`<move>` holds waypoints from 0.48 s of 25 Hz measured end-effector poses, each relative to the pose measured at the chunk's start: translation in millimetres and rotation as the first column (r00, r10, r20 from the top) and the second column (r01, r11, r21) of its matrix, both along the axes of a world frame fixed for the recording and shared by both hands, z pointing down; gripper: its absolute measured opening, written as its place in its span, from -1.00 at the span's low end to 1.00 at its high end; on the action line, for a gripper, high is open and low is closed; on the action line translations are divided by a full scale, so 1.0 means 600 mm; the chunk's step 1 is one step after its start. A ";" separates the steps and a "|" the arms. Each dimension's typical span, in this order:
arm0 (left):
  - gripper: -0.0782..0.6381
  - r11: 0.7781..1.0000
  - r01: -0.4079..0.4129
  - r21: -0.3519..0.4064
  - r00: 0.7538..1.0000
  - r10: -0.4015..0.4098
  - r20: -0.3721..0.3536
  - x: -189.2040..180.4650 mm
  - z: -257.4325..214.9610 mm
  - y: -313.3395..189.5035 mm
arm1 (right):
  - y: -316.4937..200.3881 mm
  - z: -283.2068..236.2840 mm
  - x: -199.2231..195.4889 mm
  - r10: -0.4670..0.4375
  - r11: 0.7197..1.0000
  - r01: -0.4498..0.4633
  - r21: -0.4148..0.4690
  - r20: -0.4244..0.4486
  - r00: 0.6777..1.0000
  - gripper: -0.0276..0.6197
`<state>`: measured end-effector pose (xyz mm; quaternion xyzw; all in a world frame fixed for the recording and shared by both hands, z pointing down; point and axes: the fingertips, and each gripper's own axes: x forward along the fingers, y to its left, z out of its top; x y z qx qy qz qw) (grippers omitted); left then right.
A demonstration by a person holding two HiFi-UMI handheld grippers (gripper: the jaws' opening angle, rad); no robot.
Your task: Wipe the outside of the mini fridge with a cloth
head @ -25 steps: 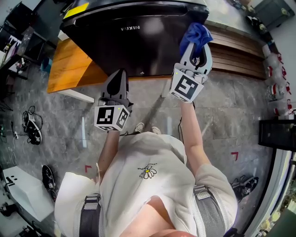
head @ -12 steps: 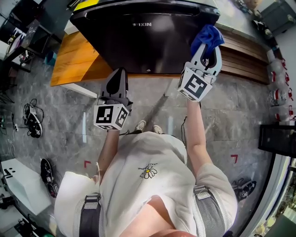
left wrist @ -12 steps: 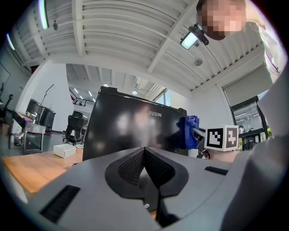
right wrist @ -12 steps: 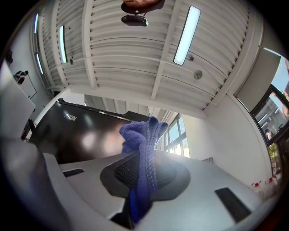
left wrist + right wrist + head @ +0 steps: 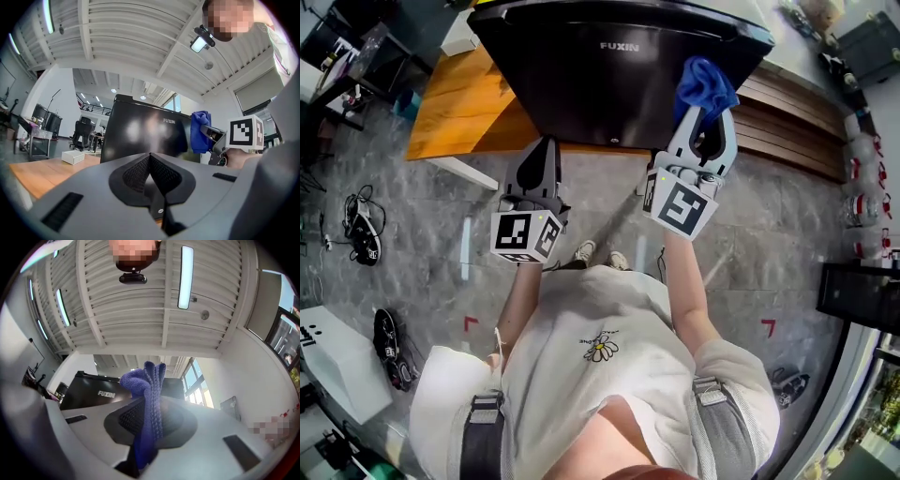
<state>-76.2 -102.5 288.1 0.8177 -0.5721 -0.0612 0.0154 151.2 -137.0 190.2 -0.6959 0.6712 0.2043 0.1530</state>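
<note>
The black mini fridge stands on a wooden table, its glossy door facing me; it also fills the middle of the left gripper view as a dark box. My right gripper is shut on a blue cloth, held up in front of the door's right part; whether the cloth touches the door cannot be told. From the right gripper view the cloth stands bunched between the jaws. My left gripper is shut with nothing in it, just below the door's lower edge.
A small white box lies on the table left of the fridge. Wooden slats run to the right of it. Shoes and cables lie on the grey stone floor at the left.
My right gripper with the cloth swung right along the fridge door, then came back left and slightly lower. The left gripper has stayed put.
</note>
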 end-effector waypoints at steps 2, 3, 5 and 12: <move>-0.77 1.000 0.020 -0.005 1.000 -0.020 -0.002 -0.021 0.004 0.002 | 0.000 0.008 -0.047 -0.065 0.998 0.065 -0.009 0.001 0.998 -0.72; -0.77 1.000 0.029 -0.007 1.000 -0.030 -0.003 -0.033 0.005 0.004 | -0.002 0.015 -0.073 -0.096 0.995 0.096 -0.018 -0.002 0.995 -0.72; -0.77 0.999 0.047 -0.008 0.999 -0.047 -0.004 -0.059 0.005 0.007 | -0.007 0.029 -0.125 -0.151 0.988 0.151 -0.041 -0.005 0.988 -0.72; -0.77 0.990 0.139 -0.016 0.990 -0.139 0.013 -0.179 0.013 0.018 | -0.031 0.054 -0.315 -0.306 0.949 0.308 -0.060 0.046 0.951 -0.72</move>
